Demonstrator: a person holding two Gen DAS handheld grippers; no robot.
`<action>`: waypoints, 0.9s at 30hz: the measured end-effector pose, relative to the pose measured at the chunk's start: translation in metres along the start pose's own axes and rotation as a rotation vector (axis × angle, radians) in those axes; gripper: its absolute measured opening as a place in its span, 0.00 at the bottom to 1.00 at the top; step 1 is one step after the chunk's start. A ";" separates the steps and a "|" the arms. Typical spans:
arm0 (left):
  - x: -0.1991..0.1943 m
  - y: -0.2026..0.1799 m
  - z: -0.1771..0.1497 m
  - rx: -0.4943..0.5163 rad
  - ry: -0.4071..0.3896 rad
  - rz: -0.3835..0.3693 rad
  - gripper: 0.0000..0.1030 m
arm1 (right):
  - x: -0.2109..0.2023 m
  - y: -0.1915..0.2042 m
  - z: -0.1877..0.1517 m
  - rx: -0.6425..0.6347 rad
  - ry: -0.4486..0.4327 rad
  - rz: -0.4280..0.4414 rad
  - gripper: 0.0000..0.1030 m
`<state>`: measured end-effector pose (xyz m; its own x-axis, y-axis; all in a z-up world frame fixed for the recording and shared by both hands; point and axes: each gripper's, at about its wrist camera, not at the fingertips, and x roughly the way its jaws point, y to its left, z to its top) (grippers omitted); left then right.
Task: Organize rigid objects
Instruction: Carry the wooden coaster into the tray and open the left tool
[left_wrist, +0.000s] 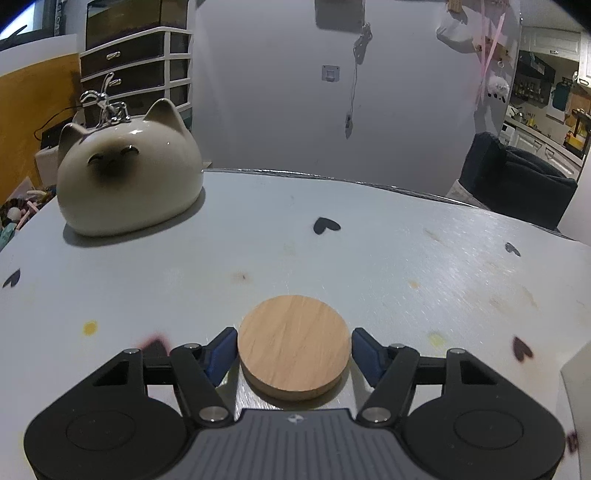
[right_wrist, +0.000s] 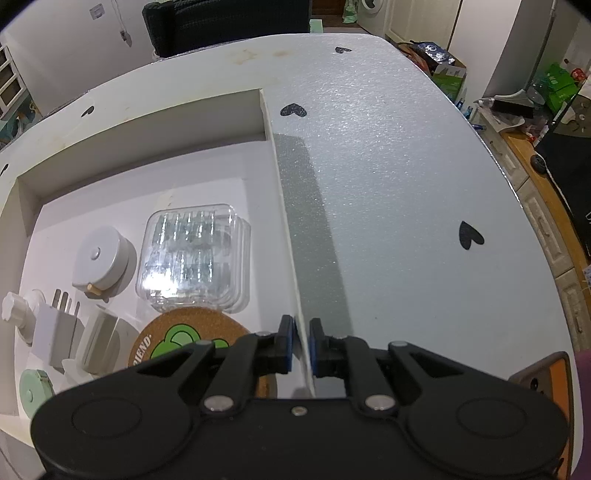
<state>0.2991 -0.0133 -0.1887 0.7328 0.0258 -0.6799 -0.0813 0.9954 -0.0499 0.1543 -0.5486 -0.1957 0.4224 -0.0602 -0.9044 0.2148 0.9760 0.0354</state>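
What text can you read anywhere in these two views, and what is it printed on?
"FRIEND." reads on the cork coaster in the white box; its first letters are hidden by the right tongs, so that is my best reading.
The small emblem on the left tongs body is too small to read.
The wooden disc and cat-shaped ceramic carry no text.

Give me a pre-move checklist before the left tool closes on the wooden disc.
1. Round light-wood disc centred between the left tool fingers: ok.
2. Left jaws open wider than the disc: ok.
3. Disc flat on the white heart-print table: ok.
4. Cream ceramic cat figurine well apart from the disc: ok.
5. Right tool steadying the white box's side wall: ok, jaws closed on it.
6. Free spot inside the box for the disc: cannot tell.
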 end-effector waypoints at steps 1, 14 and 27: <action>-0.003 -0.001 -0.002 0.000 0.002 -0.004 0.66 | 0.000 0.000 0.000 -0.001 0.000 0.000 0.11; -0.071 -0.034 -0.025 0.003 -0.009 -0.110 0.65 | -0.003 -0.001 -0.005 -0.018 -0.020 0.009 0.11; -0.144 -0.121 -0.037 0.113 -0.036 -0.293 0.65 | -0.006 -0.003 -0.007 -0.049 -0.033 0.032 0.09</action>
<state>0.1783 -0.1405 -0.1123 0.7376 -0.2626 -0.6221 0.2114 0.9648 -0.1566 0.1452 -0.5501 -0.1937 0.4578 -0.0345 -0.8884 0.1572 0.9866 0.0427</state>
